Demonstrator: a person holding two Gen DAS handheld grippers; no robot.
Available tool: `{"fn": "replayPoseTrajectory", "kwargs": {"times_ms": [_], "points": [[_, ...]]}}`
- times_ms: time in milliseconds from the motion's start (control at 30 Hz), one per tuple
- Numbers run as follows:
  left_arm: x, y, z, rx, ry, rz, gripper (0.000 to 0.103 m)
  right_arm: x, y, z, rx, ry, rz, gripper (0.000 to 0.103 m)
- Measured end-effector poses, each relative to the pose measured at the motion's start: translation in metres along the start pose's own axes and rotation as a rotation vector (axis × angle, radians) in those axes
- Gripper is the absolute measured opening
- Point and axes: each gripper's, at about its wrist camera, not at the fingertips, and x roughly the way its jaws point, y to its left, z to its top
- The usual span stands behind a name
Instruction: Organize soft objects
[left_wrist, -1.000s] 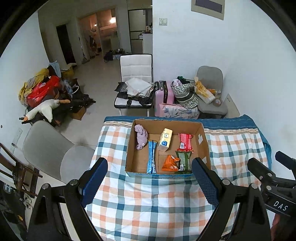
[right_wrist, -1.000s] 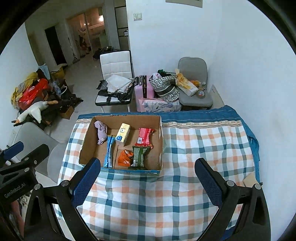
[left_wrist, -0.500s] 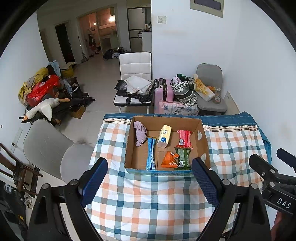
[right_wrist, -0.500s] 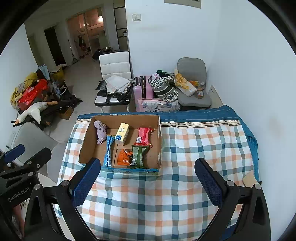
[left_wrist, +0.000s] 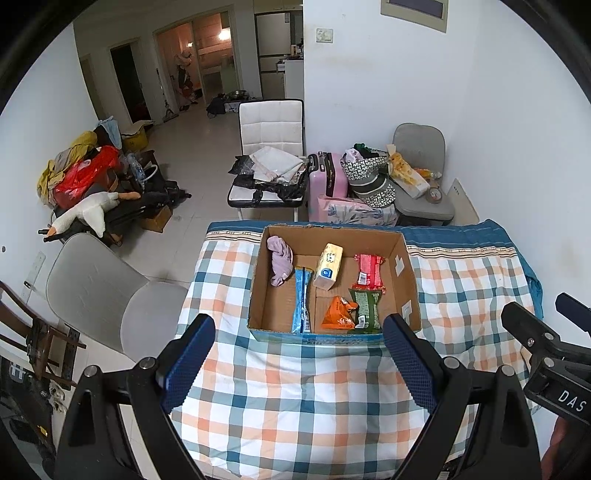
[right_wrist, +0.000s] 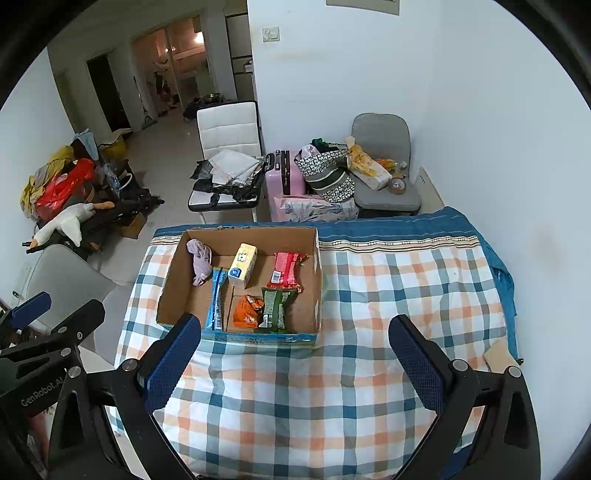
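An open cardboard box (left_wrist: 404, 273) (right_wrist: 318, 273) stands on the checked cloth at the far side of the table. Inside lie a lilac cloth (left_wrist: 279, 260) (right_wrist: 200, 261), a blue packet (left_wrist: 301, 304) (right_wrist: 215, 299), a yellow tissue pack (left_wrist: 328, 266) (right_wrist: 242, 266), a red packet (left_wrist: 368, 271) (right_wrist: 285, 271), an orange packet (left_wrist: 338, 314) (right_wrist: 247, 312) and a green packet (left_wrist: 365, 308) (right_wrist: 274, 308). My left gripper (left_wrist: 299, 363) is open and empty, held above the near cloth. My right gripper (right_wrist: 295, 363) is open and empty, right of the left one (right_wrist: 48, 332).
The checked tablecloth (left_wrist: 314, 398) (right_wrist: 388, 295) covers the table. A grey chair (left_wrist: 99, 291) stands at the left edge. Beyond the table are a white chair (left_wrist: 271, 147), a pink suitcase (left_wrist: 327, 177), bags and a grey chair (left_wrist: 421, 173). White wall is at the right.
Both grippers have drawn slightly up and back; the box sits a little higher and smaller in both views. Both stay open and empty.
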Motion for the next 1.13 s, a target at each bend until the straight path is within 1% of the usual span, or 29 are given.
{"fn": "replayPoseTrajectory", "kwargs": {"times_ms": [1133], "points": [[-0.0018,-0.0002,0.0008,-0.009,0.0,0.002,0.093,0.0005,0.0013,-0.0074,0.008,0.003,-0.009,0.103]]}}
